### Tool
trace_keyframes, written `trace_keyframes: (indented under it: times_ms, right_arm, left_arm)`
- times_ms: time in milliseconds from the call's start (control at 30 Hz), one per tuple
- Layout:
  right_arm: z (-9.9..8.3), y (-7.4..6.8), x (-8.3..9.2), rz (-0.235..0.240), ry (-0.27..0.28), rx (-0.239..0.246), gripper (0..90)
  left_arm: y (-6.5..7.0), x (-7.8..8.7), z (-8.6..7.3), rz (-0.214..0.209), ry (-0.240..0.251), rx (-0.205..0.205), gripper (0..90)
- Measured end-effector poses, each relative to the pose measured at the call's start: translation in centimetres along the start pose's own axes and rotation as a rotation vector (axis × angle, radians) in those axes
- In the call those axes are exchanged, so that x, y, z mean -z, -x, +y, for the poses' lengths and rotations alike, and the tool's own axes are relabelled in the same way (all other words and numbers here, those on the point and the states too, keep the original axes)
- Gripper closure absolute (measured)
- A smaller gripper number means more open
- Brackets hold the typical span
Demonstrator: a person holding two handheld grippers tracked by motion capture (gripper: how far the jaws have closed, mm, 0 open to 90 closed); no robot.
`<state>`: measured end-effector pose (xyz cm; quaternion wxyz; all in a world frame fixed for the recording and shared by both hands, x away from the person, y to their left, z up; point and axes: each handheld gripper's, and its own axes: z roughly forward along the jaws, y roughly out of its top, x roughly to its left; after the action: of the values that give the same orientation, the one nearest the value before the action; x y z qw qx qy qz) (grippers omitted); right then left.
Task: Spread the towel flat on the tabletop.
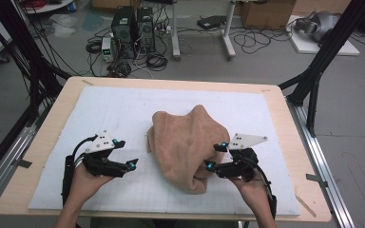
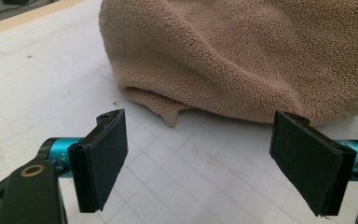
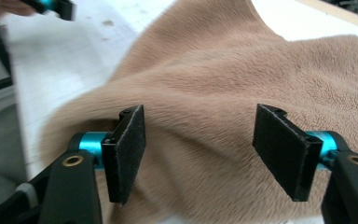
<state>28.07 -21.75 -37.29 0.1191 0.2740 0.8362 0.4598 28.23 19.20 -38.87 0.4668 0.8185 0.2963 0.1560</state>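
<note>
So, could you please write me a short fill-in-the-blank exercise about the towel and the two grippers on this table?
1. The crumpled towel lying on the white mat is ____ in colour.
2. The jaws of the left gripper stand ____, with nothing between them.
3. The gripper nearest the towel is the ____ gripper.
4. The mat rests on a ____ table.

Missing words: tan; open; right; wooden

bare white mat (image 1: 123, 107) around the heaped tan towel (image 1: 190, 142), towel bulking just ahead of right tool (image 1: 217, 156)
</note>
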Motion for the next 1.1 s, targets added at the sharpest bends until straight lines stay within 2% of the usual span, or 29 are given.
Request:
trace_keyframes:
  times_ms: [200,333,467,600,667,867,1033,1100]
  right_arm:
    - [0.3,0.8,-3.2,0.018,-0.042,-0.005,31.4]
    - [0.5,0.7,-4.2,0.024,-0.064,0.008,30.8]
    - [0.6,0.8,-4.5,0.026,-0.071,0.013,30.7]
    - [0.6,0.8,-4.6,0.021,-0.073,0.018,30.6]
    - [0.6,0.8,-4.6,0.021,-0.077,0.020,30.6]
    - [0.6,0.8,-4.8,0.017,-0.079,0.026,30.4]
    - [0.5,0.8,-4.9,0.014,-0.074,0.029,30.4]
    - [0.5,0.8,-4.9,0.016,-0.076,0.029,30.4]
  left_arm:
    - [-0.2,-0.8,0.8,-0.012,-0.002,0.004,21.9]
    - [-0.5,-1.3,0.9,-0.014,-0.012,0.002,22.8]
    - [-0.7,-1.9,1.2,-0.015,-0.011,0.004,24.3]
    - [-1.1,-2.8,1.7,-0.030,-0.009,0.022,25.8]
    - [-1.2,-3.4,2.0,-0.035,-0.012,0.034,26.4]
    - [-1.1,-5.7,3.0,-0.060,-0.043,0.026,28.1]
    - [-0.8,-8.1,3.4,-0.064,-0.070,0.022,36.4]
    - [-0.7,-9.0,3.6,-0.072,-0.104,0.003,43.2]
